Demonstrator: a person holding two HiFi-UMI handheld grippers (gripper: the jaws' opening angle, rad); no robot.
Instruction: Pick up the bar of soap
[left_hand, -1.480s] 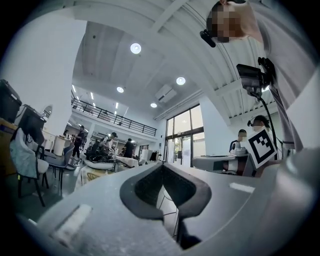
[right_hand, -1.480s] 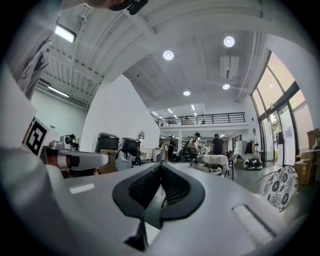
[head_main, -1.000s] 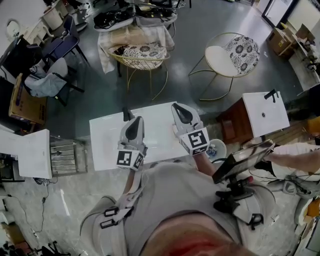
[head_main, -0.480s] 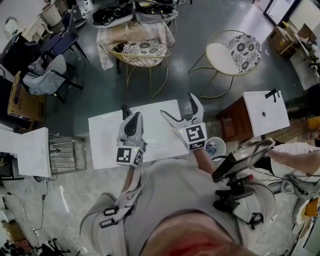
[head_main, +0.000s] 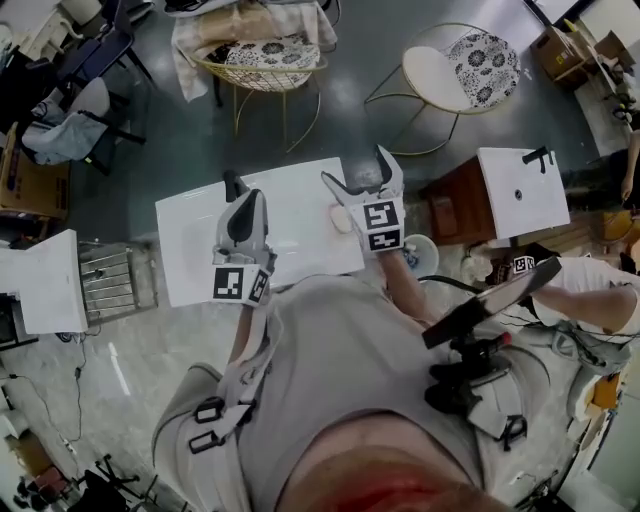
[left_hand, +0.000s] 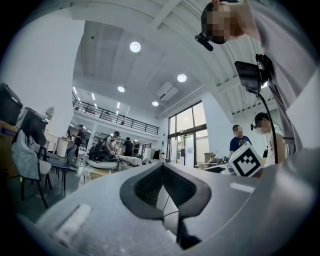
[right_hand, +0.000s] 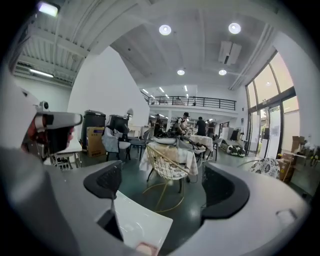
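Fingers (head_main: 384, 168) of right gripper (head_main: 351, 162) just opened, nothing between.

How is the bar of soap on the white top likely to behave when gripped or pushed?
The bar of soap looks like a small solid block: probably stiff and light. Its rounded edges suggest it could slip when squeezed. Lying flat on the glossy white top, it would likely slide, not roll.
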